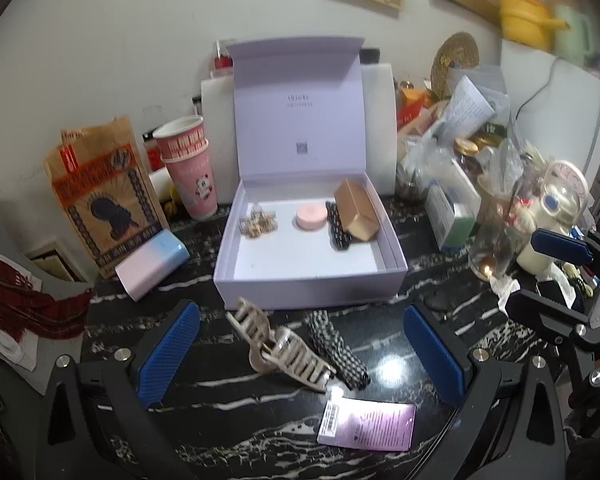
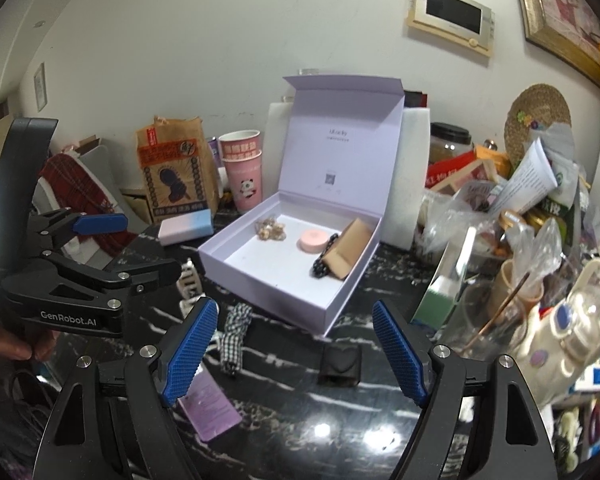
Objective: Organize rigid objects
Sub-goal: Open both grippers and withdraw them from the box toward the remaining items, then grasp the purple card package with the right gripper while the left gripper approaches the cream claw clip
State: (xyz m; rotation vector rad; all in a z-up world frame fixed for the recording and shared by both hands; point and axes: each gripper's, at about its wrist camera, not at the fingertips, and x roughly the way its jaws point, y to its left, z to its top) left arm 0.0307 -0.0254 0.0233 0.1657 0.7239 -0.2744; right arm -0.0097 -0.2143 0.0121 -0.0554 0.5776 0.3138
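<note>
Both tongs released, nothing between the pads. Left gripper [image 1: 300, 356] spread wide at the bottom of its own view, beige claw clip [image 1: 278, 346] and checkered clip [image 1: 338, 350] lying on the black marble table [image 1: 388, 328] between its fingers, not touched. Purple card [image 1: 366, 426] flat on the table lower centre, just below the clips. Right gripper [image 2: 294, 350] also spread, lower centre of its view; small black heart box [image 2: 340, 364] sits on the table between its fingers, clear of both pads. Lilac box [image 1: 308, 280] centre frame, lid up, holds a gold clip [image 1: 258, 222] at its left, pink round case [image 1: 311, 218] mid, black beaded clip [image 1: 339, 226] and gold box [image 1: 358, 212] at its right, gold box tilted against the right wall. Pink-blue case [image 1: 152, 264] left of the box, on the table. Right side of both views is clutter, too jumbled to itemise
</note>
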